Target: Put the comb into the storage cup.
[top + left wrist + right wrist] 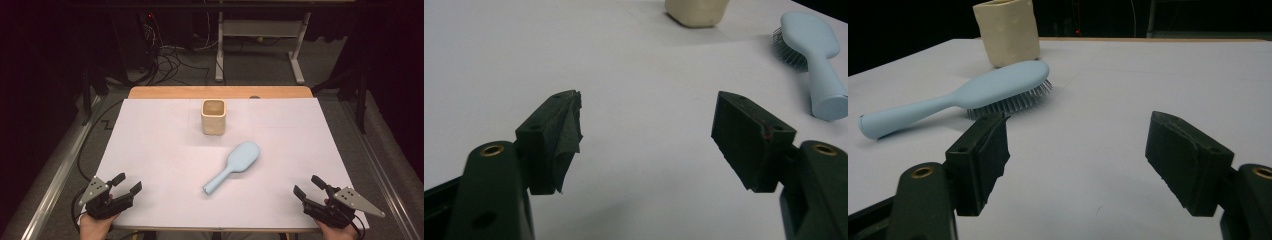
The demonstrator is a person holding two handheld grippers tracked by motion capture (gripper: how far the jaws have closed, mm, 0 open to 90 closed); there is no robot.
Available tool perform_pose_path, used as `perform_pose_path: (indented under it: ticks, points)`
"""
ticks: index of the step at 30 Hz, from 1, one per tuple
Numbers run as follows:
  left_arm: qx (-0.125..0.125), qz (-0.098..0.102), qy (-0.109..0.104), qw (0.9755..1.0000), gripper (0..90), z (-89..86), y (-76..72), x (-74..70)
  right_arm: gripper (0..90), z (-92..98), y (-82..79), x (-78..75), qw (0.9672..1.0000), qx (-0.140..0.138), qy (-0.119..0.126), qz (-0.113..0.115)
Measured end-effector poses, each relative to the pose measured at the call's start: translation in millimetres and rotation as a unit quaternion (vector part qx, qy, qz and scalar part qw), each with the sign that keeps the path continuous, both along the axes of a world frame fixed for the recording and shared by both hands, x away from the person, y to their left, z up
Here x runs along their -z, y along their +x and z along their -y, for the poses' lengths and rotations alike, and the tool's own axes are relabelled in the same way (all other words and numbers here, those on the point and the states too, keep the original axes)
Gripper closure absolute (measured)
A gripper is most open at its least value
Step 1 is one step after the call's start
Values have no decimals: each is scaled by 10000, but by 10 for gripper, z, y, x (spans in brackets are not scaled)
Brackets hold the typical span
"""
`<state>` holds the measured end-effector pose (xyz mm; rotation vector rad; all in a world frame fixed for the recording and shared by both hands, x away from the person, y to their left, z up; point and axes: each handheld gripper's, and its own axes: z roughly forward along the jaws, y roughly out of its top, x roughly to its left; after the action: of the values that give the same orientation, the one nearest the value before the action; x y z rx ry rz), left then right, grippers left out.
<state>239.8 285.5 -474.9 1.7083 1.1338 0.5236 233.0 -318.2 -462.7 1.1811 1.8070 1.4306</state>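
Pale blue, the hairbrush (233, 166) lies bristles-down mid-table, just in front of the cream cup (213, 116). Both the left gripper (126, 184) and right gripper (307, 187) rest released and empty at the near edge; the right should probably take the slim handle squarely across its width.

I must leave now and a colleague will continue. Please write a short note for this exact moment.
Left tongs: open, holding nothing, at the near left corner of the table.
Right tongs: open, holding nothing, at the near right corner.
Blue hairbrush: lies bristles down mid-table, handle toward the near edge.
Cream cup: upright behind it, apart from the brush.
Done: nothing visible.
Left: probably grasping the brush.
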Motion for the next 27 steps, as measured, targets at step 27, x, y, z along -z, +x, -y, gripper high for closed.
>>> perform_pose_path:
  ticks: [27]
  points:
    - [-5,8,19,10000,289,2,-1,3,258,-2,0,-6,10000,-21,21,22]
